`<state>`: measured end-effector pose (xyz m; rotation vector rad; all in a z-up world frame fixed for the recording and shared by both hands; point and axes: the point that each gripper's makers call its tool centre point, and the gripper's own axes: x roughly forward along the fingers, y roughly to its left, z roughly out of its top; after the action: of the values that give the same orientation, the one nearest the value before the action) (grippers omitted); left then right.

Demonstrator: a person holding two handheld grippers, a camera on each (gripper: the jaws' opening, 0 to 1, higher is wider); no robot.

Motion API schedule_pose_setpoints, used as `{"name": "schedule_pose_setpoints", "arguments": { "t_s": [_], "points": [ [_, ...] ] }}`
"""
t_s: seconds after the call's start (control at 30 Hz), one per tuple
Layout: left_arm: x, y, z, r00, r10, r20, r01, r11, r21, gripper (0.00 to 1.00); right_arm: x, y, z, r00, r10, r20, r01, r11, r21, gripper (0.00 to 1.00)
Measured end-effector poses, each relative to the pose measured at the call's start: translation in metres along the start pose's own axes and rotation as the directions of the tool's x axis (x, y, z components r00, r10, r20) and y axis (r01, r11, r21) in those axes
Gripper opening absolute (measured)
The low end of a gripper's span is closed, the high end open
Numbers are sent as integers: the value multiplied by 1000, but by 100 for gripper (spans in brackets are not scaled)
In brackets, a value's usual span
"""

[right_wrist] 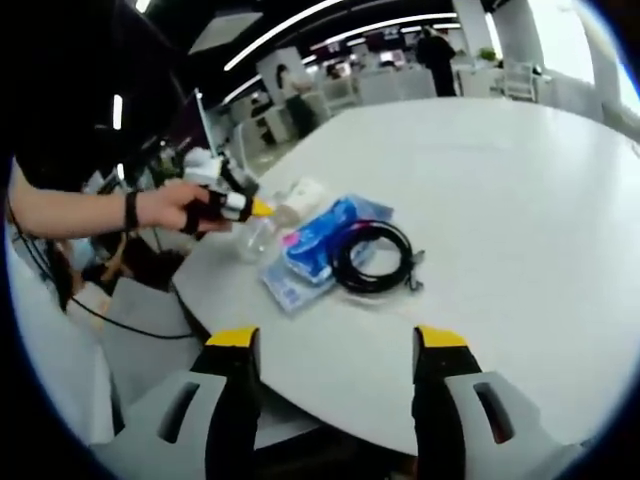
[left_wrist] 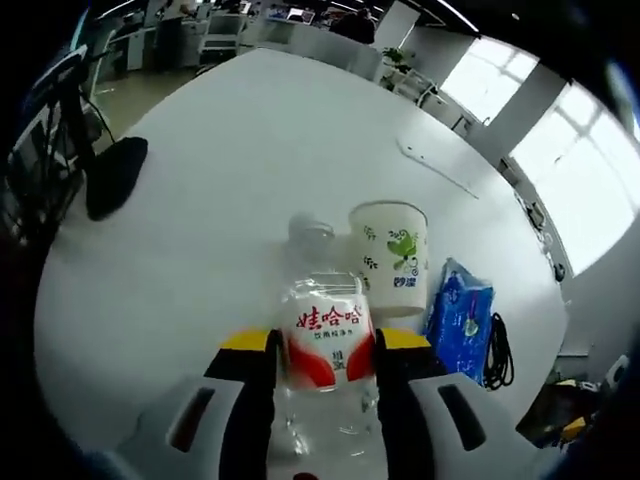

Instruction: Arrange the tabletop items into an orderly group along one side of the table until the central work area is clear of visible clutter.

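Observation:
A clear water bottle with a red and white label sits between the yellow-tipped jaws of my left gripper, which is shut on it. Just beyond it stands a white paper cup with a green leaf print. A blue tissue pack lies to the right of the cup, and a coiled black cable beside that. In the right gripper view my right gripper stands open over the table edge. Beyond it lie the black cable and the tissue pack, with the left gripper holding the bottle.
The round white table stretches away bare beyond the cup. A black chair back stands at its left edge. A thin white strip lies far right. A person's arm reaches in from the left. Office desks fill the background.

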<state>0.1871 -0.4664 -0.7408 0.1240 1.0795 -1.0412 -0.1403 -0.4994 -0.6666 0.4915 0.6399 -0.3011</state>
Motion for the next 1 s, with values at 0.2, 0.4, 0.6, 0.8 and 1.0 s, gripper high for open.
{"name": "schedule_pose_setpoints", "arguments": {
  "t_s": [0.2, 0.4, 0.6, 0.8, 1.0],
  "points": [
    [-9, 4, -7, 1000, 12, 7, -12, 999, 46, 36, 1, 1, -2, 1000, 6, -11, -6, 1000, -3, 59],
    [-22, 9, -22, 1000, 19, 21, -20, 999, 50, 35, 4, 5, -2, 1000, 15, -15, -15, 1000, -5, 59],
    [-34, 13, -39, 999, 27, 21, -28, 998, 60, 35, 9, 12, -3, 999, 33, -22, -33, 999, -15, 59],
    [-45, 15, -54, 999, 28, 17, -29, 997, 77, 36, 13, 20, -4, 998, 50, -34, -51, 998, -26, 58],
    [-53, 18, -64, 999, 34, 8, -34, 996, 81, 36, 15, 25, -4, 998, 58, -29, -59, 998, -30, 58]
  ]
}}
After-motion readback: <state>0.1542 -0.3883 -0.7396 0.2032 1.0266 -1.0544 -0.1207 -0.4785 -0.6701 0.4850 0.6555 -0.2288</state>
